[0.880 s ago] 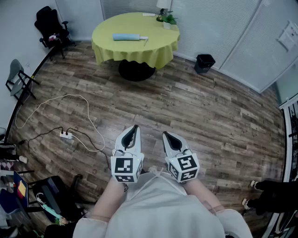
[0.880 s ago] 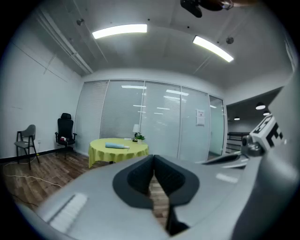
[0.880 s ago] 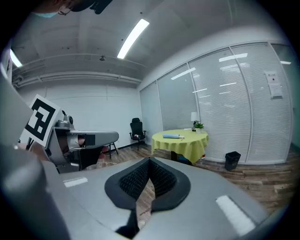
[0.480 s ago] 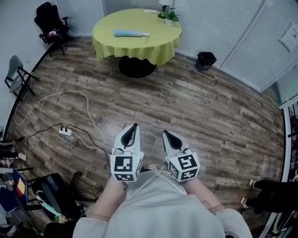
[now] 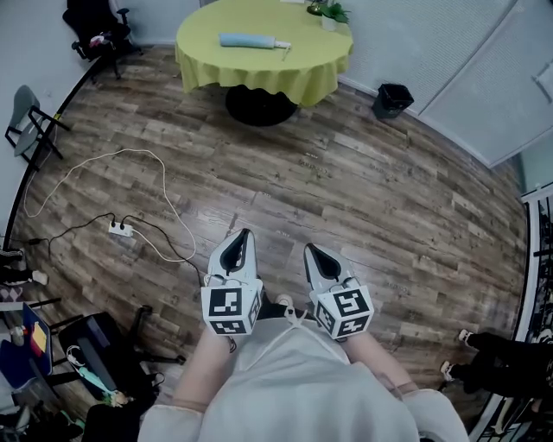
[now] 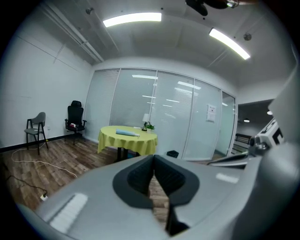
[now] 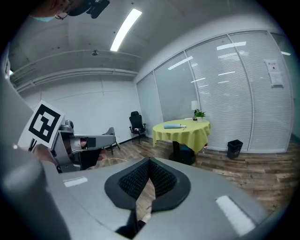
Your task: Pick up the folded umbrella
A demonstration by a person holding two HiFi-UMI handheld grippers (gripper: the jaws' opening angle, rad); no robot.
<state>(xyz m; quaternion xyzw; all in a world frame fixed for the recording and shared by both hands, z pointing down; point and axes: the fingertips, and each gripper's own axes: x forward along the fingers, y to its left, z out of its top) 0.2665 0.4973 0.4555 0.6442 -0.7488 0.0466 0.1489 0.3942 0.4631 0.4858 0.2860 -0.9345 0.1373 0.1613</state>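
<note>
Fingers of your left gripper (image 5: 244, 235) and right gripper (image 5: 309, 250): pressed together, empty; folded umbrella (image 5: 252, 41) well ahead on the yellow round table (image 5: 259, 71).

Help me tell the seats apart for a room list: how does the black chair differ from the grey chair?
The black chair is padded, with armrests and a tall back; the grey chair is slim on thin legs. The black chair stands nearer the yellow table than the grey chair does. Both stand on the wood floor.
</note>
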